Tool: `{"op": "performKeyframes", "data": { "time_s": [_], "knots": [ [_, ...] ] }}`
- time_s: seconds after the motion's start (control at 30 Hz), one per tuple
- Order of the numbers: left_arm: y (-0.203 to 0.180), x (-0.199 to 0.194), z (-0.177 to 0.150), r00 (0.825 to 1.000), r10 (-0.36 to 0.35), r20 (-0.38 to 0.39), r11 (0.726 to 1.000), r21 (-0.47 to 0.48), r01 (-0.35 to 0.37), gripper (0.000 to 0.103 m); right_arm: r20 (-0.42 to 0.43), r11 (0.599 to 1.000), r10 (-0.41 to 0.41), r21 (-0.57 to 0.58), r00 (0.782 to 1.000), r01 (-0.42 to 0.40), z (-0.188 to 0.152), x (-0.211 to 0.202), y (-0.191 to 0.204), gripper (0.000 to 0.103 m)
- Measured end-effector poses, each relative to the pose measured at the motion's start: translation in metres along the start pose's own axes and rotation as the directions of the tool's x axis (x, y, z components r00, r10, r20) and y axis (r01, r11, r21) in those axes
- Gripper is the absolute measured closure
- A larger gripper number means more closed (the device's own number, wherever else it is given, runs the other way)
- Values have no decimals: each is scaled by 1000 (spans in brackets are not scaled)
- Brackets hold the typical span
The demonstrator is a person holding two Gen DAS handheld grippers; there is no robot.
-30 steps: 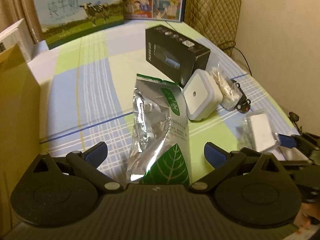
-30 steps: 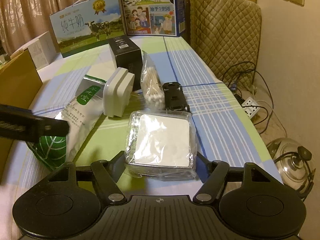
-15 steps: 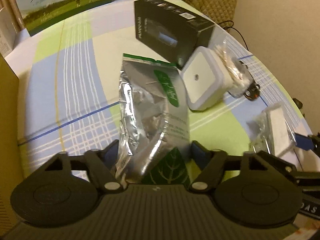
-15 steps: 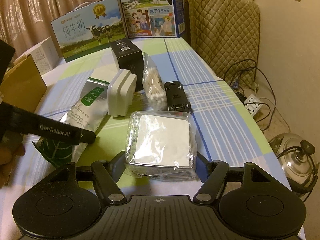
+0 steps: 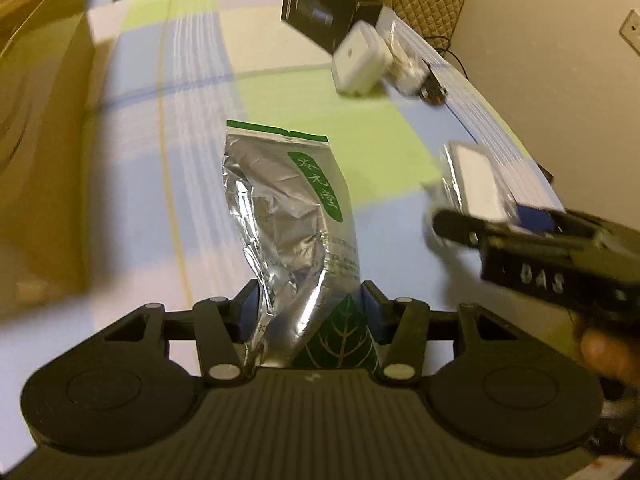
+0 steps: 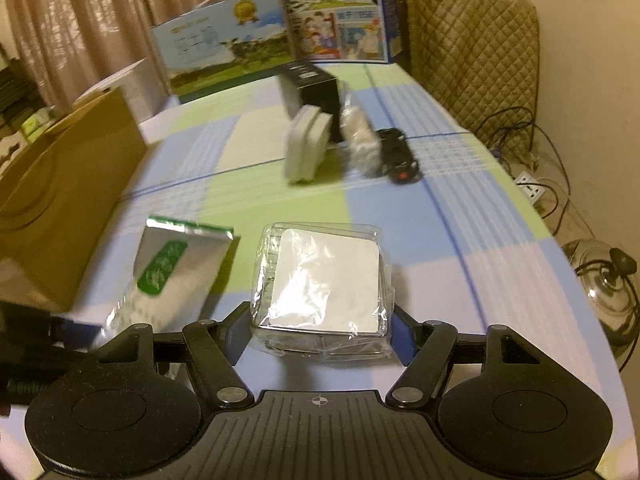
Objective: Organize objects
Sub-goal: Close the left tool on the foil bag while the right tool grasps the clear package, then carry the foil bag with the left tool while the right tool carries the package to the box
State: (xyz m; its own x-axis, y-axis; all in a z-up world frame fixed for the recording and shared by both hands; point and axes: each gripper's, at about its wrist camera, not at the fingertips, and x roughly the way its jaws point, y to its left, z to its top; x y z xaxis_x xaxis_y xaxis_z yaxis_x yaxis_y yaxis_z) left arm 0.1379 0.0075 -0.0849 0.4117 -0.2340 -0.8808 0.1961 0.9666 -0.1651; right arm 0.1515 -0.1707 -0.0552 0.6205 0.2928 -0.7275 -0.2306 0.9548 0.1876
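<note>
Two grippers, both loaded. Left gripper is pinched on the lower end of the silver-and-green foil pouch; pouch stands up between the pads, top edge pointing away from the tool, lifted clear of the tablecloth. Right gripper is clamped on the plastic-wrapped white pack, one pad on each side, pack sitting flat just ahead of the tool body.

Surroundings, from the right wrist view:
- Ahead, well apart: white square plug-in unit, clear bag of cotton swabs just right of it, black toy car beside that, black box behind them. All clustered, touching or nearly so (motion blur, hard to separate).
- Forward-left: open cardboard box, wall close to the pouch.
- Far end of table: two milk cartons, quilted chair back on the right.
- Right of table, on the floor: power strip with cables, glass pot lid.

In the left wrist view the right gripper crosses the frame at right, close beside the pouch, with a hand below it.
</note>
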Motion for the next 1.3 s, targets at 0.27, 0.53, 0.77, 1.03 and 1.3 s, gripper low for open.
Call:
{"op": "performKeyframes", "data": {
  "time_s": [0.27,0.53,0.77,1.03,1.3],
  "knots": [
    [14,-22,-15,1000,-12,19,999,-49,13,34,3,1000,0,-15,1000,0,-14,-17,11,37],
    [14,-3,-7,999,-32,5,998,-56,32,20,2,1000,-17,-21,1000,17,-14,-13,9,37],
    [2,15,-8,1000,16,-22,1000,-2,-16,22,-5,1000,-21,-17,1000,21,-16,-8,8,37],
    [-4,19,-8,997,76,-16,996,57,-75,33,-9,999,-27,-22,1000,27,-16,-5,8,37],
    [2,7,-14,999,34,-1,999,1,-34,59,4,999,-23,-37,1000,23,-16,-9,10,37]
  ]
}}
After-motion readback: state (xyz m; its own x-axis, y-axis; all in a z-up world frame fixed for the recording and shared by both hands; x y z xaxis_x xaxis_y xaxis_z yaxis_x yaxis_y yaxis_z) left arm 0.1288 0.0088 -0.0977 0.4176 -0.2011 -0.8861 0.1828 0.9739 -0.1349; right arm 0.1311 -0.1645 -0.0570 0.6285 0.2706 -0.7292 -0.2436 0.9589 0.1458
